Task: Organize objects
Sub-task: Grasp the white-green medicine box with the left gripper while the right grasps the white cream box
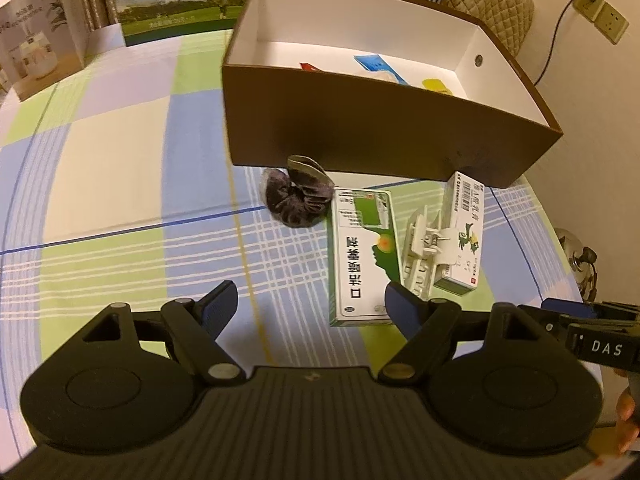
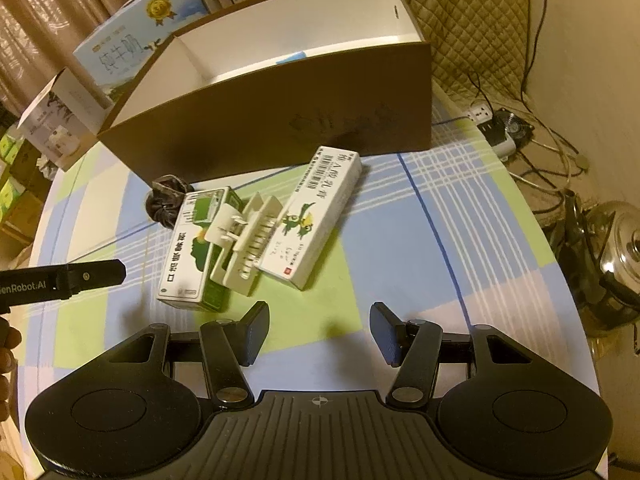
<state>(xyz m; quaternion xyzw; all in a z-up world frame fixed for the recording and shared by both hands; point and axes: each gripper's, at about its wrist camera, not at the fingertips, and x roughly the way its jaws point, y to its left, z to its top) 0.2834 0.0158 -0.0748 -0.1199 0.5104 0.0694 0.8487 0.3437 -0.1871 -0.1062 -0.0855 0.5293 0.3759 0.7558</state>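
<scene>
Above checked cloth [image 1: 120, 184]: left gripper [image 1: 308, 306] fingers spread, empty; right gripper [image 2: 319, 332] likewise.

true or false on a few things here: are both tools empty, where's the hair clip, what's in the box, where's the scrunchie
1. Both tools, left tool and right tool, are open and hold nothing. True.
2. The white hair clip lies inside the brown box. False: it lies on the tablecloth between the two medicine boxes.
3. The brown box is empty. False: a few colourful items lie inside.
4. The dark scrunchie sits outside the box, beside the green medicine box. True.
</scene>
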